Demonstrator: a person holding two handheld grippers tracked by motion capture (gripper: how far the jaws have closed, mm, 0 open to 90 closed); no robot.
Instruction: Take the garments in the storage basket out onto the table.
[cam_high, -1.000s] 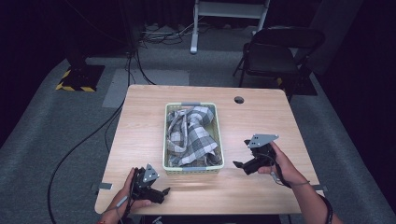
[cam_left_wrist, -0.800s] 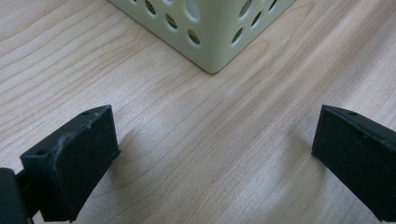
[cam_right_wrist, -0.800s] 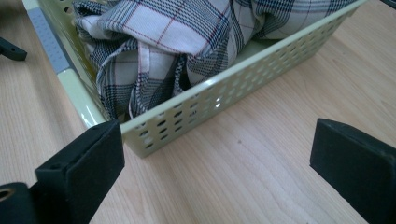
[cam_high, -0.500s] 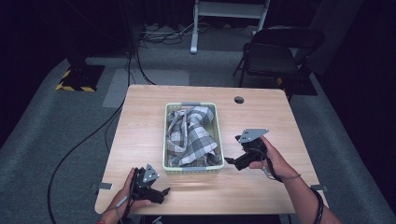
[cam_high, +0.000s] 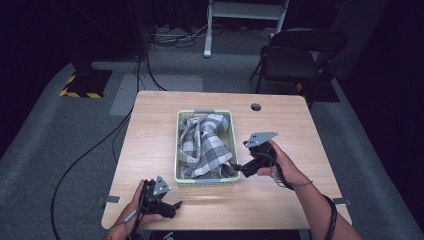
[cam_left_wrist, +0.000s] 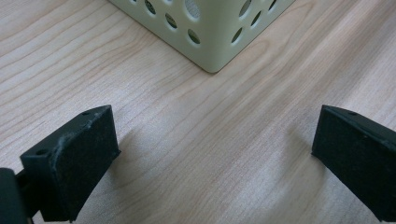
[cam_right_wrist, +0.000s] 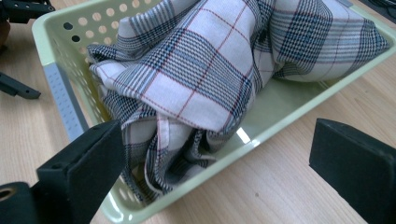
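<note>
A pale green perforated basket (cam_high: 177, 150) stands in the middle of the wooden table (cam_high: 290, 125) and holds a crumpled plaid cloth (cam_high: 207, 145). My right gripper (cam_high: 239, 167) is open at the basket's near right corner, its jaws pointing at the wall. In the right gripper view the jaws (cam_right_wrist: 219, 163) are spread wide before the cloth (cam_right_wrist: 210, 70) and the basket rim (cam_right_wrist: 58, 88). My left gripper (cam_high: 172, 206) rests low near the table's front left edge, open with nothing between its jaws. In the left gripper view (cam_left_wrist: 215, 154) a basket corner (cam_left_wrist: 215, 42) lies ahead.
A round cable hole (cam_high: 256, 107) sits in the table's far right part. Behind the table stand a black chair (cam_high: 295, 55) and a white stand (cam_high: 245, 15). Cables (cam_high: 100, 145) run over the grey floor at the left.
My right gripper has moved left and slightly nearer, from the table's right side to the basket's near right corner. The left gripper has stayed put.
</note>
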